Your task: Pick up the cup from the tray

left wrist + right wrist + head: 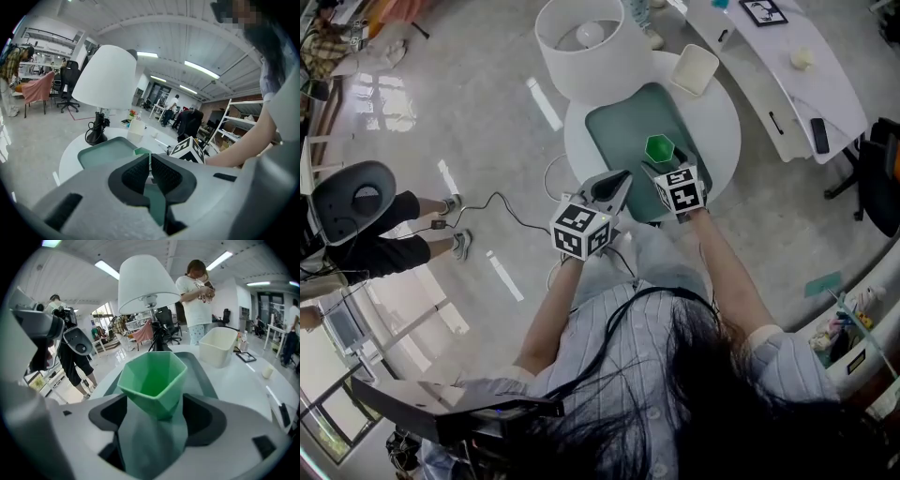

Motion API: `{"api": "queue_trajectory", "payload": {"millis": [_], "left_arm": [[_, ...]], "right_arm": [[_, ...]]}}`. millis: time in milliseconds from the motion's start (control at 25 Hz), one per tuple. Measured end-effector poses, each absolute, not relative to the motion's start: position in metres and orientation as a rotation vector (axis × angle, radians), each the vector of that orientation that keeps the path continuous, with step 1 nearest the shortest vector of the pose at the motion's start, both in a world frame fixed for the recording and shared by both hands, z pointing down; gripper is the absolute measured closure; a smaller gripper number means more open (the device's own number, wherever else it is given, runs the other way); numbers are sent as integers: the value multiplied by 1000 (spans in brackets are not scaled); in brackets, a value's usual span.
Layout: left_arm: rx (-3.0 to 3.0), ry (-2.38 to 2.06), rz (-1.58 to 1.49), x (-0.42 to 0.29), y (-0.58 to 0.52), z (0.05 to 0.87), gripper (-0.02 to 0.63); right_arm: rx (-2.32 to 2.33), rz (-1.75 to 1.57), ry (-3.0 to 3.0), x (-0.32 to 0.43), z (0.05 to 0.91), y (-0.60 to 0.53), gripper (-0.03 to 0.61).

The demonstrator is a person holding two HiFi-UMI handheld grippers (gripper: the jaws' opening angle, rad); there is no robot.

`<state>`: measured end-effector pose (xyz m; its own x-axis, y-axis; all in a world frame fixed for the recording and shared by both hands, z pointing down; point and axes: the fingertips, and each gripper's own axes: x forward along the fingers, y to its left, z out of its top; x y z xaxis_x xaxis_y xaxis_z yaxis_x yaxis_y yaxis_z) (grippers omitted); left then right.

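A green faceted cup (659, 148) stands upright on a dark green tray (619, 127) on the round white table (724, 120). My right gripper (664, 167) is at the tray's near right side and is open wide. In the right gripper view the cup (152, 380) stands between the dark pads (202, 416), with a gap on each side. My left gripper (619, 180) hovers at the tray's near left edge, jaws shut with nothing in them. In the left gripper view (150, 161) the cup's rim (141, 151) shows just beyond the fingertips.
A white lamp (581, 42) stands at the far end of the tray, and a cream bin (695, 69) sits on the table's far right. A long white desk (787, 75) lies beyond. A cable (502, 202) trails on the floor near a seated person (384, 239).
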<state>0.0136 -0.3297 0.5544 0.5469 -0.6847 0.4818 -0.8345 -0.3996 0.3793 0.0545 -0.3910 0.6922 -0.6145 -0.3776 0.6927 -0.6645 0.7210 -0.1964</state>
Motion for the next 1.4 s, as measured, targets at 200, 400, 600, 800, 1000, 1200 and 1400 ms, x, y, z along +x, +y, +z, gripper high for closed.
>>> {"api": "queue_trajectory", "payload": {"millis": [200, 400, 600, 800, 1000, 1200, 1400], "left_arm": [[2188, -1207, 345, 15, -333, 563, 598], [2185, -1210, 344, 12, -329, 562, 598], [2182, -1224, 341, 2, -313, 559, 598], [2183, -1213, 339, -3, -321, 561, 598], [2201, -1186, 345, -4, -324, 560, 598], [2226, -1151, 345, -5, -325, 557, 598], [2245, -1128, 340, -5, -322, 556, 598]], "right_arm": [[716, 466, -2290, 45, 701, -404, 232], [784, 518, -2290, 51, 703, -408, 235], [818, 517, -2312, 52, 691, -399, 265], [844, 532, -2329, 52, 680, -404, 267], [877, 545, -2342, 52, 665, -404, 267], [942, 578, -2384, 49, 639, -402, 267], [993, 565, -2416, 50, 615, -395, 267]]}}
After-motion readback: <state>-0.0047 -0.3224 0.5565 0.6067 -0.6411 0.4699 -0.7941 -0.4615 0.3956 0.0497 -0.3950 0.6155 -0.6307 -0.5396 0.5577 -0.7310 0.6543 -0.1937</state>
